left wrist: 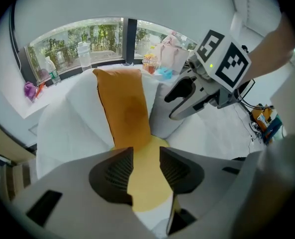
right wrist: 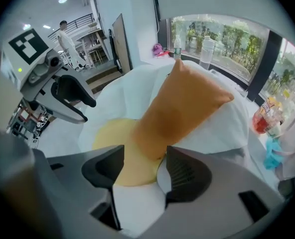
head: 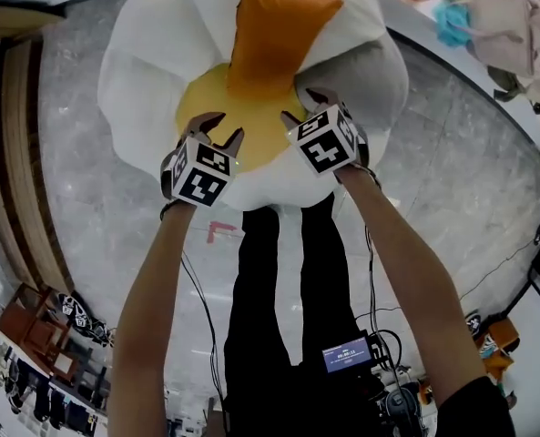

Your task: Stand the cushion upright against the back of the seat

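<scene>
Both fingers pairs released: left gripper [head: 226, 127], right gripper [head: 304, 106], over cushion [head: 279, 35] on seat [head: 160, 62]; grey floor [head: 87, 226].

This is an open, office-style hall. A polished stone floor [head: 78, 198] lies underfoot, and at 12 o'clock wide windows [left wrist: 77, 39] top a bottle-lined ledge [left wrist: 18, 108].

The head view looks steeply down past the person's arms [head: 151, 317] onto the white seat [head: 160, 62] and the orange cushion [head: 274, 30]. Each gripper view rides close behind its own jaws, facing the cushion. The left one also catches the right hand-held gripper [left wrist: 173, 106], and the right one catches the left hand-held gripper [right wrist: 85, 111]. All three views share the cushion.
</scene>
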The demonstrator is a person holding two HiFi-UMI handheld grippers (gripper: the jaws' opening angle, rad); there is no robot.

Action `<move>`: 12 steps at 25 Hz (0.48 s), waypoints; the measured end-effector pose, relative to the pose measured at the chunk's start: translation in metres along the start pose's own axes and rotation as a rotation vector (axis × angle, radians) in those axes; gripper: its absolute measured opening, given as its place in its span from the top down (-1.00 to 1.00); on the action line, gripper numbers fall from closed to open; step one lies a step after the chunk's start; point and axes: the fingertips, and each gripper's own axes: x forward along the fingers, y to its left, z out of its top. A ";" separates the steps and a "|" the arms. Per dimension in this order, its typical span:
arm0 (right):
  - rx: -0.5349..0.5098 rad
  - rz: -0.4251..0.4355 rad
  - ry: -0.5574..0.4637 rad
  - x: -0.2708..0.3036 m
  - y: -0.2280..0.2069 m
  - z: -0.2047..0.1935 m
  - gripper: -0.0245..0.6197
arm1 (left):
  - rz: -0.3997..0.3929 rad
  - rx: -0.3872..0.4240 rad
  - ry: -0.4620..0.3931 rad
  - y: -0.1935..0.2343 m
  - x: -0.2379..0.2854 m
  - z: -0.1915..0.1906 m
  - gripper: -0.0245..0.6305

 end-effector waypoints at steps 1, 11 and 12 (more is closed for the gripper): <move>-0.008 0.003 0.000 -0.007 0.004 0.001 0.06 | 0.006 -0.005 -0.002 -0.002 -0.009 -0.001 0.39; -0.145 0.031 -0.015 -0.091 0.046 0.016 0.30 | -0.014 -0.098 -0.052 -0.044 -0.085 0.006 0.55; -0.155 0.035 -0.020 -0.099 0.050 0.019 0.31 | -0.022 -0.113 -0.064 -0.049 -0.091 0.010 0.58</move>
